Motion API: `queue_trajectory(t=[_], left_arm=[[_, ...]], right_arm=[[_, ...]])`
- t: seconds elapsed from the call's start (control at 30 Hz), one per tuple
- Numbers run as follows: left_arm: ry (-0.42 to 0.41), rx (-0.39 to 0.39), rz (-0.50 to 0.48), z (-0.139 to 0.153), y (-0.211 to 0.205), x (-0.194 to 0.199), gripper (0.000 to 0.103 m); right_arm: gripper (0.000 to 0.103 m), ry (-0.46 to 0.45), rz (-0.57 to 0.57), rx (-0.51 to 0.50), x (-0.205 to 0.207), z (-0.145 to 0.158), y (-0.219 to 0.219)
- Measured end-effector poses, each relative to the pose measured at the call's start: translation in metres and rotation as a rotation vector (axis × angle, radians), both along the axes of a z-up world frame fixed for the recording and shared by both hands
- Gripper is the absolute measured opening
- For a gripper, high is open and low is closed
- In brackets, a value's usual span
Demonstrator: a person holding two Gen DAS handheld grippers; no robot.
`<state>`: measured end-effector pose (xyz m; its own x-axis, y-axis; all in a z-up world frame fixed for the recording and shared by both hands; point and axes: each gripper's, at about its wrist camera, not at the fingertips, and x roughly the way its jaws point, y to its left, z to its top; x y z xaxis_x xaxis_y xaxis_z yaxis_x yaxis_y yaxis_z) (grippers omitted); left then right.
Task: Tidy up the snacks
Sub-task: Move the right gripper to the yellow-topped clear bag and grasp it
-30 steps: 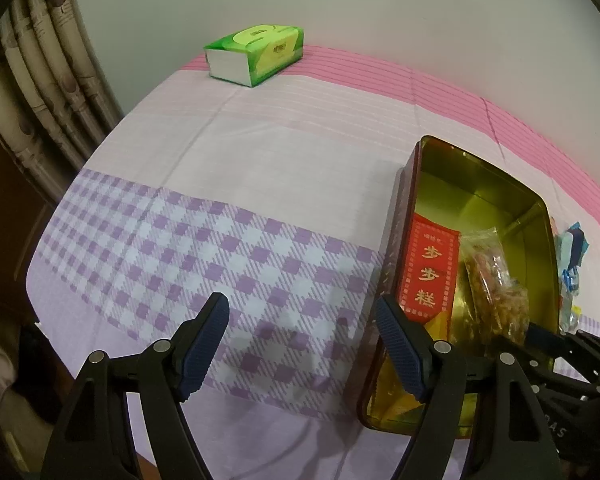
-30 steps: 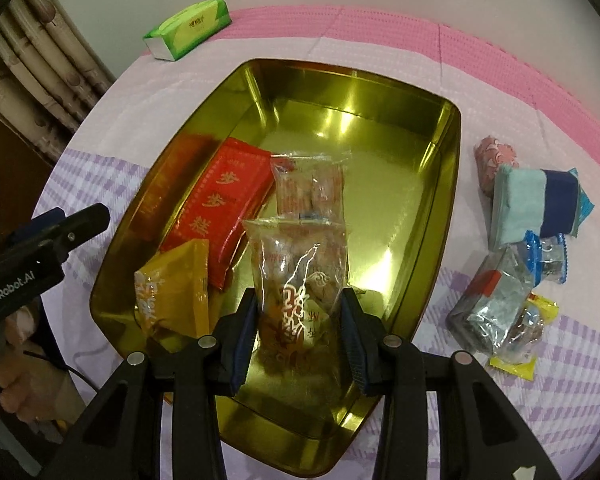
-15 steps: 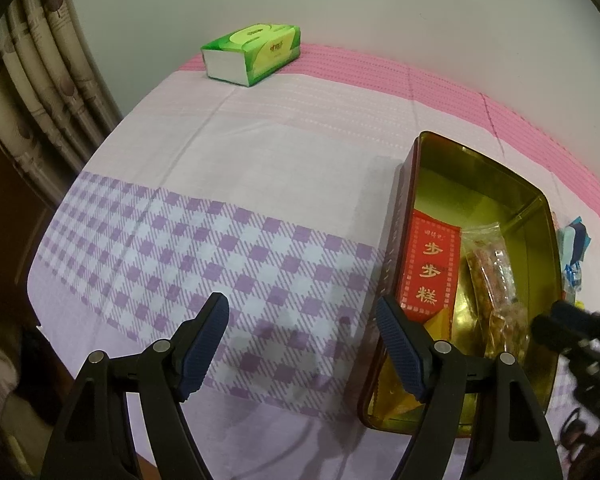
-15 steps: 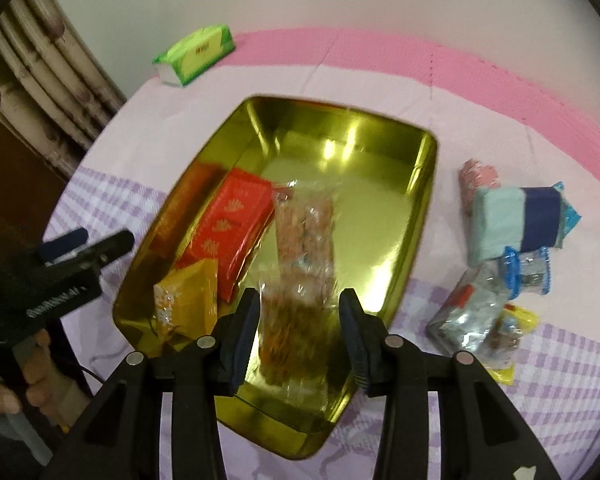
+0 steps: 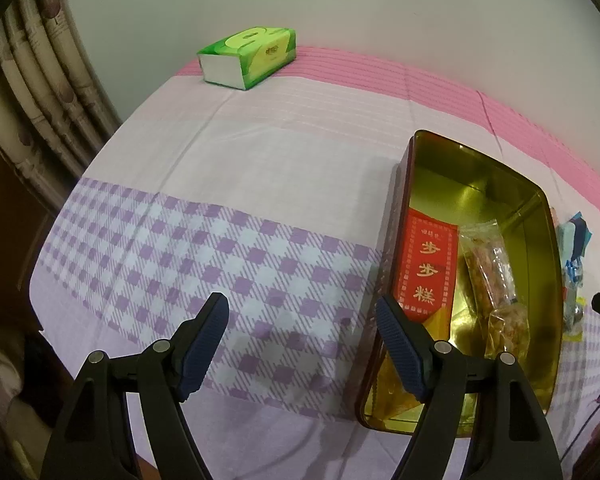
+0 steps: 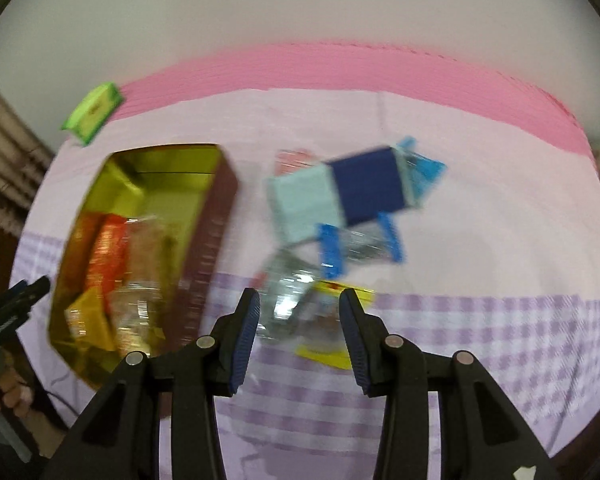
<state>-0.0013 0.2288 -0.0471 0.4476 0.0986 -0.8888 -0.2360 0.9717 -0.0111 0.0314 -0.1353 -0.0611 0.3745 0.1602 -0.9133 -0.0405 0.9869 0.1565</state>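
A gold tin [image 5: 540, 208] [image 6: 112, 168] holds a red box [image 5: 424, 268], clear snack bags [image 5: 496, 280] and a yellow packet [image 6: 86, 316]. My left gripper [image 5: 300, 336] is open and empty over the checked cloth, left of the tin. My right gripper [image 6: 298, 332] is open and empty, hovering over loose snacks right of the tin: a silver packet [image 6: 284, 288], a yellow-edged packet [image 6: 328, 348], a blue-ended clear packet [image 6: 360, 244] and a pale-blue and navy pack [image 6: 340, 196]. The right wrist view is motion-blurred.
A green tissue pack [image 5: 248, 56] [image 6: 94, 110] lies at the far edge by the wall. A curtain [image 5: 32, 92] hangs at the left. The pink and purple cloth [image 5: 260, 168] covers the table; its near edge is just below both grippers.
My right gripper let go of the clear snack bag in the tin, opened wider, and swung right to above the loose packets. The left gripper has stayed put.
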Motion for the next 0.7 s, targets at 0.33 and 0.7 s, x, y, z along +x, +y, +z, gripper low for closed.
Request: queue_trajectory(t=[0.33, 0.7], left_arm=[[-0.008, 0.025, -0.022, 0.001, -0.008, 0.0, 0.076], [-0.014, 0.034, -0.072, 0.004, -0.029, 0.0, 0.076]], right_arm=[[0.04, 0.051, -0.012, -0.009, 0.001, -0.026, -0.007], [0.04, 0.074, -0.001, -0.009, 0.008, -0.049, -0.003]])
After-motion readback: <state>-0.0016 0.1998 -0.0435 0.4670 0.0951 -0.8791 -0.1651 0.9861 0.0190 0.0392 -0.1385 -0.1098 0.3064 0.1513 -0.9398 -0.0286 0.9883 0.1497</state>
